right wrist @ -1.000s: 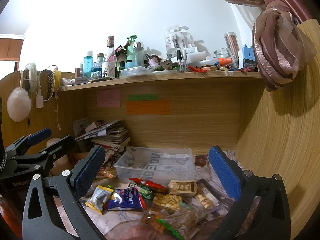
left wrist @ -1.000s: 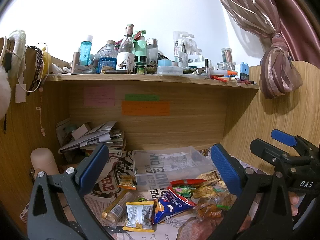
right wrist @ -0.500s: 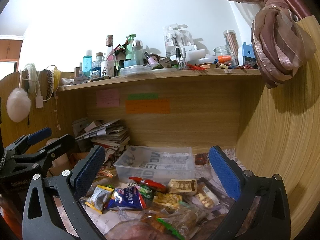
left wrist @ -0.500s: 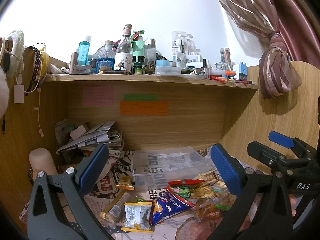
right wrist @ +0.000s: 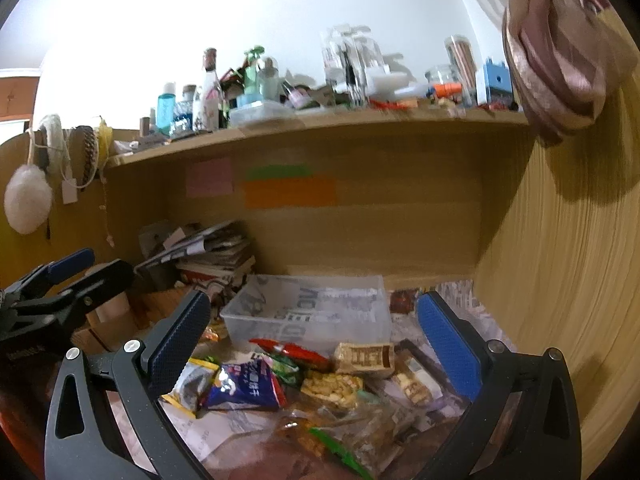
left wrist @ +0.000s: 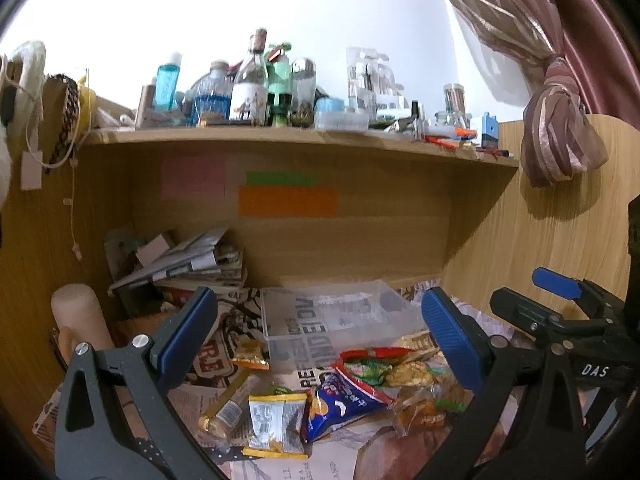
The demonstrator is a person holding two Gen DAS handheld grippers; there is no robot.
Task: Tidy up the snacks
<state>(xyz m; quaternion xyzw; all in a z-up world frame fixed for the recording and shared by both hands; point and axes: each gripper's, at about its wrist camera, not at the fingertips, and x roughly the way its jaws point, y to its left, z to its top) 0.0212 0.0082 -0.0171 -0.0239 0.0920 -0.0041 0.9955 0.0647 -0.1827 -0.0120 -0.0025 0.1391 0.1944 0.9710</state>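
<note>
We hold both tongs spread wide above the desk, with nothing between their blue pads. The left gripper [left wrist: 318, 334] frames a clear plastic bin [left wrist: 332, 322] and, nearer to us, the heap of snacks. A blue snack bag [left wrist: 344, 402] lies low between its fingers, a silver-and-yellow packet [left wrist: 274, 420] just to its left, and a slim gold-wrapped stick [left wrist: 228, 402] further left. A small orange packet [left wrist: 250, 358] sits just beside the bin's front left corner. A red-and-green wrapper [left wrist: 370, 362] touches the bin's front wall.

The right gripper [right wrist: 312, 334] shows the same pile from the other side: the clear bin [right wrist: 308, 314] behind, a red wrapper [right wrist: 290, 350] against its front, a brown-and-cream bar [right wrist: 364, 356] to the right, a pack of peanut brittle [right wrist: 332, 388] below that, and the blue bag [right wrist: 244, 386] to the left. The bin holds no snacks that we can see.

The snacks rest on printed newspaper [left wrist: 212, 360] spread over the desk. A stack of papers and books [left wrist: 184, 264] leans in the back left corner. Pink, green and orange sticky notes [left wrist: 286, 200] sit on the wooden back panel. The shelf [left wrist: 280, 136] above is crowded with bottles and jars, and a knotted mauve curtain [left wrist: 560, 136] hangs at the right.
</note>
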